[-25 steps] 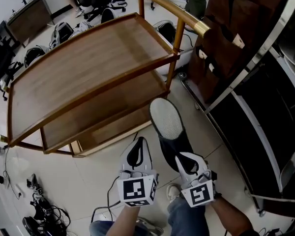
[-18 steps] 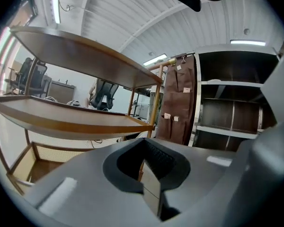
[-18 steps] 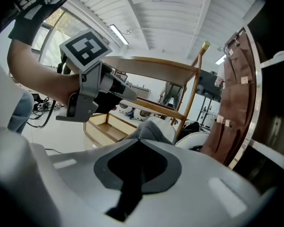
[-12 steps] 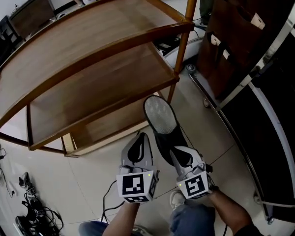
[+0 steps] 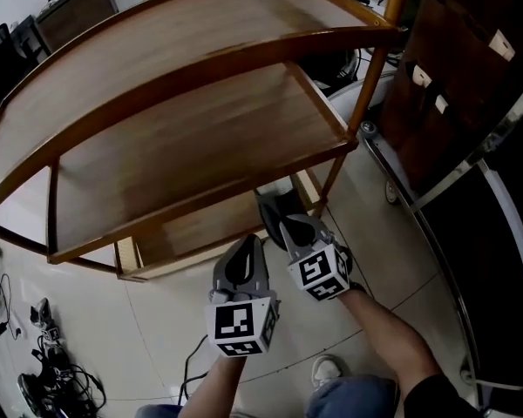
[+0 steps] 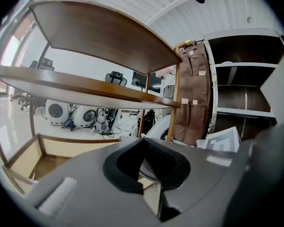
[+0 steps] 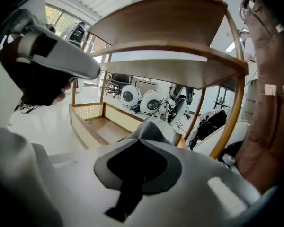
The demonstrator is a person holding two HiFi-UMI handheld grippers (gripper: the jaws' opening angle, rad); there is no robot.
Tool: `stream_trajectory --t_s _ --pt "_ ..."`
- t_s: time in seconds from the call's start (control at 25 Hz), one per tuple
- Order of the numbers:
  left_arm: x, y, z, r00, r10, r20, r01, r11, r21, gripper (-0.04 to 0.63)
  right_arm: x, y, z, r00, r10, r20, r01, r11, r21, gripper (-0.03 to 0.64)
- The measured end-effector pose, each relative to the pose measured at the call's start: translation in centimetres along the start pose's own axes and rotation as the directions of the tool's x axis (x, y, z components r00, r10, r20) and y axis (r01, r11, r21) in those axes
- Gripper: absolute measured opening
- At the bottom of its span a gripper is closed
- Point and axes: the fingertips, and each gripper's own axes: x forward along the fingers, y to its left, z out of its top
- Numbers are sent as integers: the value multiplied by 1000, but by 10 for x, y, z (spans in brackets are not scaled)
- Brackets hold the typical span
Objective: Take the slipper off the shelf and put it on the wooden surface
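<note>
A three-tier wooden cart (image 5: 183, 155) fills the head view. My right gripper (image 5: 289, 222) is shut on a dark slipper (image 5: 275, 204) with a pale grey sole, held low at the cart's front right corner. The slipper's toe is hidden under the edge of the middle shelf, above the bottom wooden shelf (image 5: 200, 225). In the right gripper view the grey slipper (image 7: 156, 126) sticks out past the jaws of my right gripper (image 7: 141, 145) towards the bottom tray (image 7: 104, 124). My left gripper (image 5: 243, 244) hovers just left of it, shut and holding nothing. The same gripper (image 6: 146, 148) points under the shelves.
A dark shelving unit with metal rails (image 5: 497, 216) and a brown hanging organiser (image 5: 444, 77) stand close on the right. The cart's corner post (image 5: 349, 142) is just beyond the slipper. Cables (image 5: 44, 364) lie on the tiled floor at the left. The person's shoe (image 5: 327, 371) is below.
Both grippers have dropped and moved forward towards the cart. The slipper, earlier held out over the floor, now reaches under the middle shelf's edge.
</note>
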Motion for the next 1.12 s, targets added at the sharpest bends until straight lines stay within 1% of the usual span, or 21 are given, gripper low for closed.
stream_trajectory --t_s 0.24,0.52,0.68,0.84,0.96,1.12 --pt "5 20 -14 1000 20 -5 -19 999 25 5 66 -6 -4 999 2 -35 -4 999 -37 10" --pt "0 42 -28 998 50 -28 -49 998 33 5 110 -10 -14 994 6 -108 -10 999 -43 11" --pt "-2 53 -30 997 71 -27 -71 997 29 5 115 -7 -16 996 -17 -87 11 997 -77 22" --pt "-6 52 -33 997 74 -35 -73 997 28 5 110 -7 -10 998 -17 -62 14 999 -43 43" --pt "-5 49 -33 997 69 -34 -68 997 30 5 108 -9 -11 998 -18 -58 15 999 -47 71" --pt "-7 48 -31 997 65 -32 -64 997 34 5 101 -11 -9 998 -34 -45 33 999 -30 72"
